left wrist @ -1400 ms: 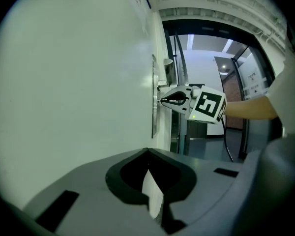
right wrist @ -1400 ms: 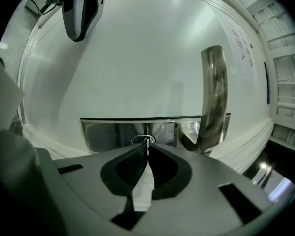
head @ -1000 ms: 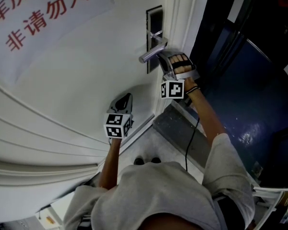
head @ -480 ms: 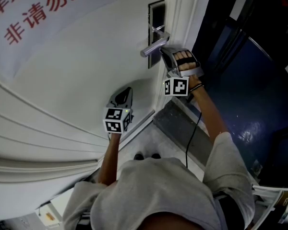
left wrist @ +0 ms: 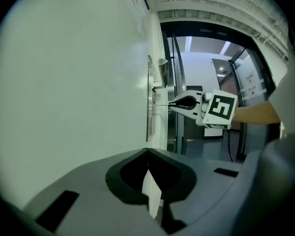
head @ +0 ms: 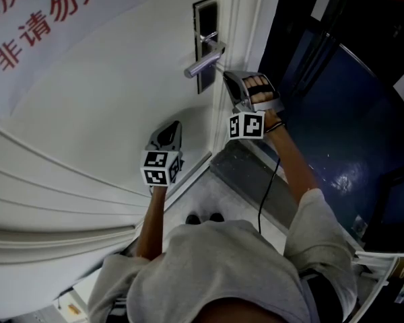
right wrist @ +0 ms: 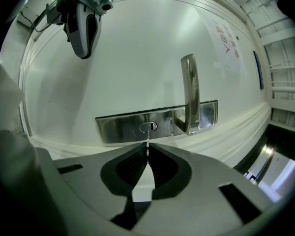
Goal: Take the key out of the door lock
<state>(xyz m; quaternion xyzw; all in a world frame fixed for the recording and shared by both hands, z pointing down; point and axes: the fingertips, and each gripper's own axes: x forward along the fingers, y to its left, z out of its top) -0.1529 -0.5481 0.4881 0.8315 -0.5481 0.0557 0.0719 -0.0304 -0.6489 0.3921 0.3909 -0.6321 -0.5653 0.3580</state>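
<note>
Right gripper clamps key, perhaps in lock

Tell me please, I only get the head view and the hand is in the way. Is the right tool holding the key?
Observer: Yes. In the right gripper view, the right tool is pinched shut on the thin key.
Operator: Is the key out of the door?
Observer: Not yet. Its far end reaches into the keyhole in the shiny lock plate.
Operator: And what about the left tool?
Observer: The left gripper view shows the left tool with its tips together and nothing between them. It is beside the door, well away from the lock.
</note>
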